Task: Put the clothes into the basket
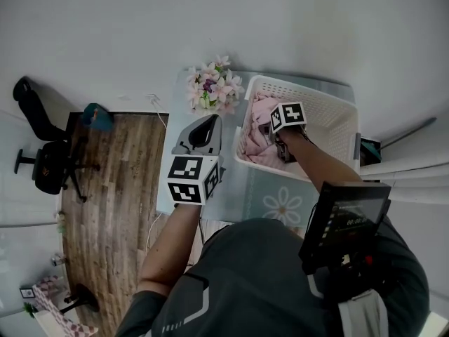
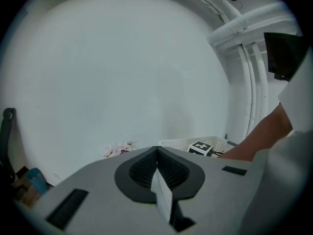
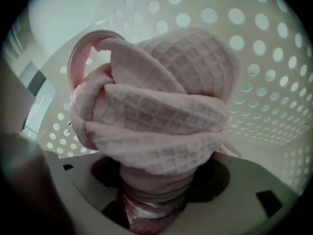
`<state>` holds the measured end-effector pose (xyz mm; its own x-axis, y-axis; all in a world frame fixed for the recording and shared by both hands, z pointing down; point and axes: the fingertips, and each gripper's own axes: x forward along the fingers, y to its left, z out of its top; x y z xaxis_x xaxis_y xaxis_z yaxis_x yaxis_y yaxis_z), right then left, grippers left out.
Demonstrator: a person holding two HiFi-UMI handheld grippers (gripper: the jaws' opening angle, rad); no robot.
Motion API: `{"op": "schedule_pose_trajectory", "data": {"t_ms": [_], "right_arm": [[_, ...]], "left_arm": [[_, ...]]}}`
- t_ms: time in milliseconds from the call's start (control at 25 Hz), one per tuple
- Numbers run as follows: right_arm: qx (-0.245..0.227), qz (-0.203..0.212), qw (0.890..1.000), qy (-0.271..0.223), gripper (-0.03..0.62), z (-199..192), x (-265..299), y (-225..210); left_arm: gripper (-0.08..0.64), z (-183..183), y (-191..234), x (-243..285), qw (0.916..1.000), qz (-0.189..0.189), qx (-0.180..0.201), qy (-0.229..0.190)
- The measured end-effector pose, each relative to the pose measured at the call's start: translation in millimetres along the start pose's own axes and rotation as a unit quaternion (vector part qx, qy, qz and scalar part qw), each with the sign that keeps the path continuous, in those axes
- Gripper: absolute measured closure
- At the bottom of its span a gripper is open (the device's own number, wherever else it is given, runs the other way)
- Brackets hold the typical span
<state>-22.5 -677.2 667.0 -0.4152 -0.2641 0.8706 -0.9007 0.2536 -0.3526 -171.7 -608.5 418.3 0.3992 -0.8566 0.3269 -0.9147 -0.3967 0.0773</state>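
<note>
The right gripper (image 3: 152,207) holds a pink cloth (image 3: 156,116) with a waffle pattern. The cloth is squeezed into a narrow neck between the two jaws and opens above them into a big folded bundle. Behind and around it stands the white wall of a basket (image 3: 266,77), full of round holes.

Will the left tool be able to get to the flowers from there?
Probably yes. The left tool points roughly at the flowers, and nothing stands between them. Its jaws are shut, so they would have to open first.
</note>
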Motion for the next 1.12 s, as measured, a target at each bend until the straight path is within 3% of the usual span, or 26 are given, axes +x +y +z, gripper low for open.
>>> {"op": "schedule_pose_trajectory", "data": {"t_ms": [400, 640, 800, 1120], "right_arm": [[-0.011, 0.009, 1.000, -0.012, 0.251, 1.7, 0.7, 2.0], [-0.041, 0.009, 0.999, 0.013, 0.180, 0.3, -15.2, 5.2], [-0.099, -0.009, 0.995, 0.001, 0.178, 3.3, -40.9, 9.8], [-0.125, 0.022, 0.989, -0.069, 0.178, 4.0, -112.4, 34.5]], "left_arm": [[0.551, 9.1, -11.6, -7.2, 0.9998, -0.008, 0.017, -0.005], [0.551, 27.1, -23.2, -23.3, 0.9990, -0.004, 0.039, -0.023], [0.551, 33.4, -35.3, -32.3, 0.9980, 0.000, 0.052, -0.036], [0.551, 43.3, -85.6, -51.3, 0.9965, -0.016, 0.060, -0.056]]}}
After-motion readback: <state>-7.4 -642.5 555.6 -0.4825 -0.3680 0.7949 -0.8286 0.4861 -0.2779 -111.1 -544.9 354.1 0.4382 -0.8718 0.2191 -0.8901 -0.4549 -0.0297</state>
